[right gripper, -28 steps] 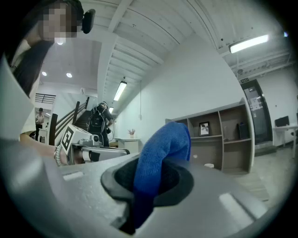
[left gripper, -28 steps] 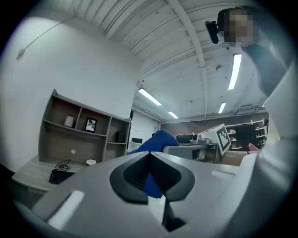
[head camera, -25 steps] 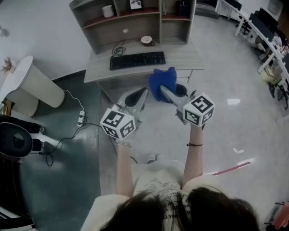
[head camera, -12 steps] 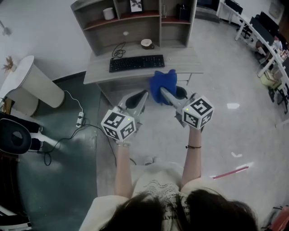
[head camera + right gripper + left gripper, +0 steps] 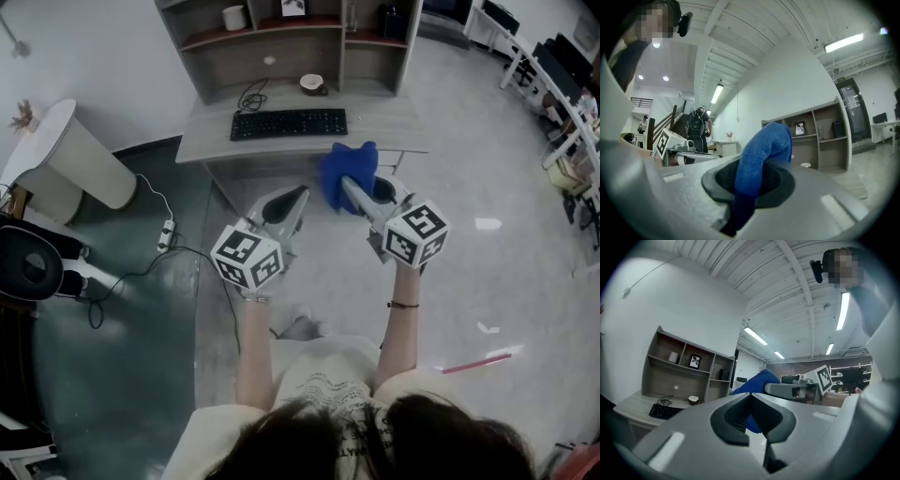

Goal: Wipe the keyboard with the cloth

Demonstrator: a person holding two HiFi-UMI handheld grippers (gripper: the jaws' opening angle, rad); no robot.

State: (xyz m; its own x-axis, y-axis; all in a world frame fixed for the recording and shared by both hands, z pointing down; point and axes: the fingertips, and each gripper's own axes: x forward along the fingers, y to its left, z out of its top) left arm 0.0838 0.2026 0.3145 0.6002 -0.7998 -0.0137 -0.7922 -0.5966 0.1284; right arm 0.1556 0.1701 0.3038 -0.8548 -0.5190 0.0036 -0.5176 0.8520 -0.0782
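Little changed over the last second: both grippers still held out ahead of the body, with only a slight forward drift of the head view and the cloth carried a touch nearer the worktop [image 5: 380,120]. Nearest, just above the view's centre: left gripper [image 5: 300,191], pressed shut on nothing, as read in the left gripper view. Just beside it, at 3 o'clock: right gripper [image 5: 345,183], clamped on a fold of the blue cloth [image 5: 351,165], bunched up and standing past the tips, hanging in the air short of the worktop's front edge. Farther out, at 11 o'clock from the cloth: black keyboard [image 5: 289,123], lying flat and untouched, well apart from the cloth. Beyond that, at 12 o'clock: shelf unit [image 5: 281,52]. By judgement, still carrying, no wiping begun; next, a reach forward and towards 11 o'clock to lay the cloth on the keys.
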